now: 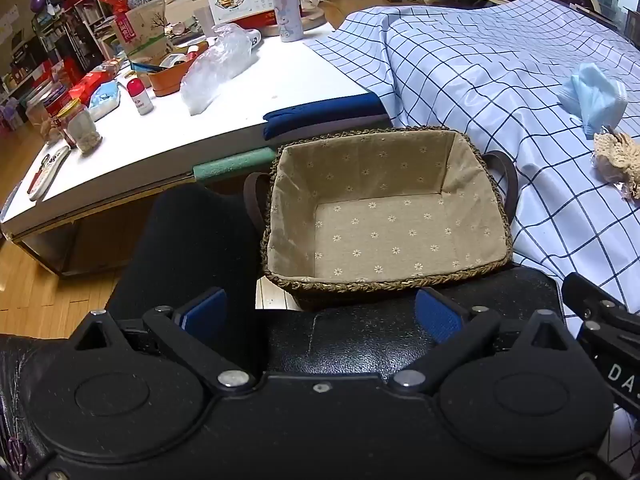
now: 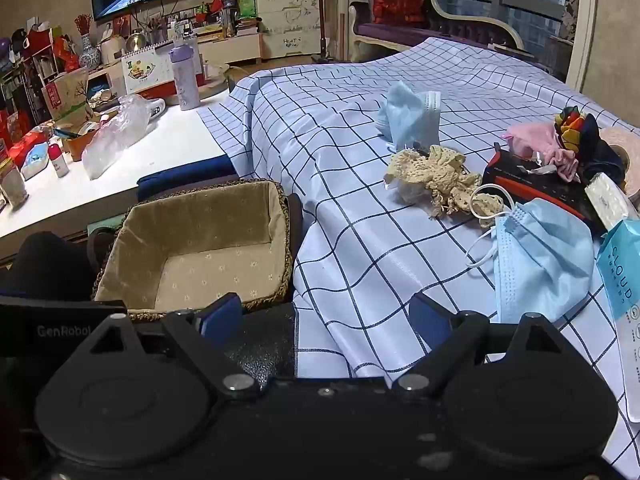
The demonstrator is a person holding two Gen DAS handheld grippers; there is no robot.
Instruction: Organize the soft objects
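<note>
A woven basket (image 1: pixel 472 258) with a beige flowered lining stands empty just beyond my left gripper (image 1: pixel 320 314), which is open and empty. The basket also shows in the right wrist view (image 2: pixel 280 208) at the left. My right gripper (image 2: pixel 324 320) is open and empty over the checked cloth (image 2: pixel 360 248). On the cloth lie a blue face mask (image 2: pixel 544 260) near my right finger, a cream crochet piece (image 2: pixel 436 180), a folded blue mask stack (image 2: pixel 408 120), a pink cloth (image 2: pixel 536 144) and a multicoloured scrunchie (image 2: pixel 576 128). The mask stack (image 1: pixel 596 96) and crochet piece (image 1: pixel 616 156) show in the left wrist view.
A white table (image 1: pixel 168 136) at the left holds jars, a plastic bag (image 1: pixel 216 68), a purple bottle (image 1: pixel 286 4) and clutter. A black and red box (image 2: pixel 532 184) and tissue packs (image 2: pixel 620 272) lie at the right. A black seat surface (image 1: pixel 360 344) lies under the grippers.
</note>
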